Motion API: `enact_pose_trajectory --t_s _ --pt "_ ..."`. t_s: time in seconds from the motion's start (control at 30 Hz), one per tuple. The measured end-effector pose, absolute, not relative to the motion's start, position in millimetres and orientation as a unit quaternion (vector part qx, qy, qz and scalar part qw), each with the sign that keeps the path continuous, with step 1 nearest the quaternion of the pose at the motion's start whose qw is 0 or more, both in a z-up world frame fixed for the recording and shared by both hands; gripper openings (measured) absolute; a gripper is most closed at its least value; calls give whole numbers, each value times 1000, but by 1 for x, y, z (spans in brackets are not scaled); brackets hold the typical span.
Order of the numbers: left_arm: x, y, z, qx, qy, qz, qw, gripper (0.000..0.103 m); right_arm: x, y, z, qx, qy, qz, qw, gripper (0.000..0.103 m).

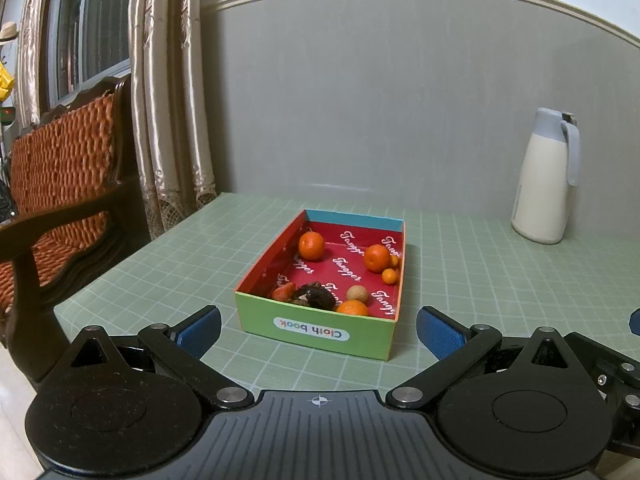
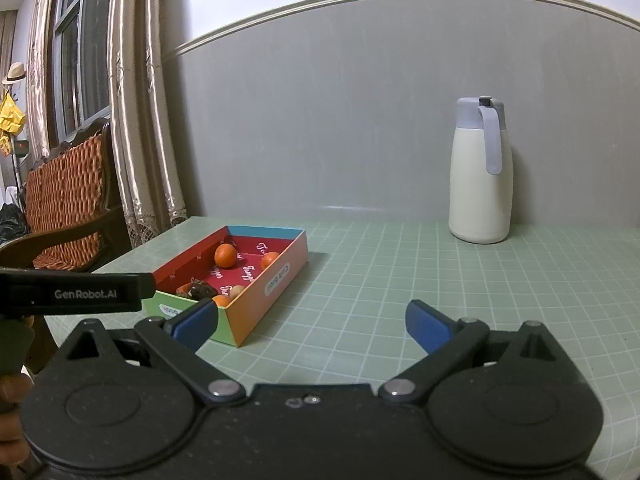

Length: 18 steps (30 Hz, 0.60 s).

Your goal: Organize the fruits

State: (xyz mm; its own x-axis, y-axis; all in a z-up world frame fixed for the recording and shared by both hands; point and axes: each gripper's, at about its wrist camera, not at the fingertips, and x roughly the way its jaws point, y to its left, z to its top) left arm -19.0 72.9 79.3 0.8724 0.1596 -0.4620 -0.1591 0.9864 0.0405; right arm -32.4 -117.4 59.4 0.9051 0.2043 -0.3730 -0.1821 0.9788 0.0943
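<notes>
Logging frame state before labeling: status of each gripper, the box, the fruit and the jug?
left gripper: open, empty, short of the box.
right gripper: open, empty, over bare mat.
box: lidless, upright on the mat.
oranges: loose inside the box.
small pale round fruit: inside, near the front wall.
dark item: inside, front; type unclear.
jug: upright, lid on.

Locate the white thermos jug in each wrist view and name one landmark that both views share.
Left wrist view: the thermos jug stands at the far right, against the grey wall.
Right wrist view: the thermos jug stands right of centre, against the same wall.
Shared landmark: the fruit box on the green grid table.
</notes>
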Motion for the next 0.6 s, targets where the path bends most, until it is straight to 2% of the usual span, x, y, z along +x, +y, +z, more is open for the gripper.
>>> enact_pose_trajectory --t_s 0.6 --pt "-20 74 82 4 217 83 973 103 -30 -118 60 30 195 100 975 101"
